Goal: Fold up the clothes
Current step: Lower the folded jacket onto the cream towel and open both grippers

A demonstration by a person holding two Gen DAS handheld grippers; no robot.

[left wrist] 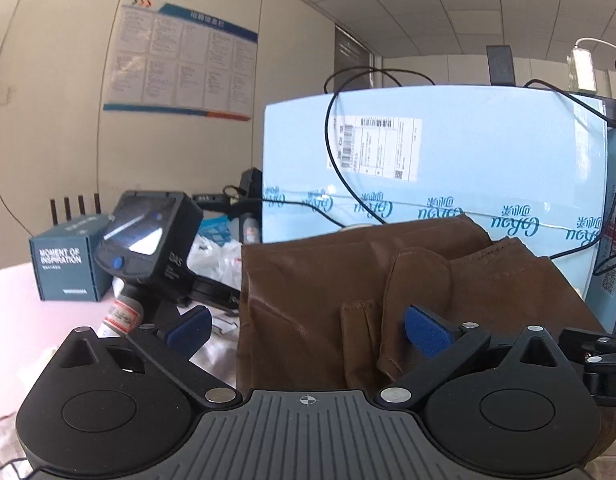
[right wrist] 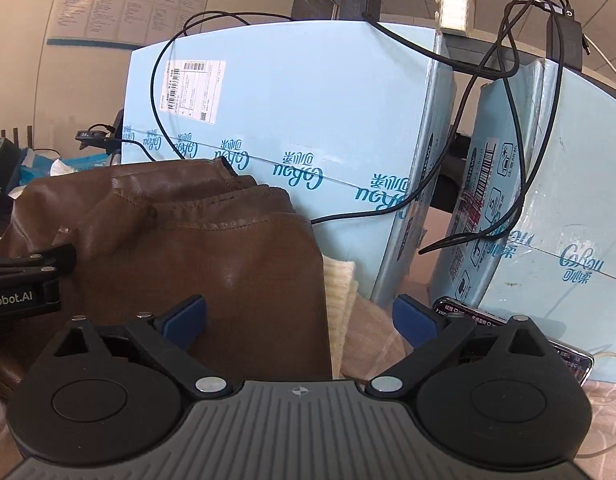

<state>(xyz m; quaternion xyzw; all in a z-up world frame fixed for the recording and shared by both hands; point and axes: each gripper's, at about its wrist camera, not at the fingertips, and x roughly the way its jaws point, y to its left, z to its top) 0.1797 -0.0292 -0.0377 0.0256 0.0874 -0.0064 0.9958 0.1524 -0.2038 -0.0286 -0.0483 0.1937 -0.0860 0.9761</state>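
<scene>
- The brown leather-like garment lies bunched on the tabletop, in front of the blue boxes.
- Left gripper and right gripper both have their fingers spread, holding nothing.
- Judgement: pinch matching hem corners at its two sides before lifting, keeping clear of the dangling black cable and the cream knit beneath.
</scene>
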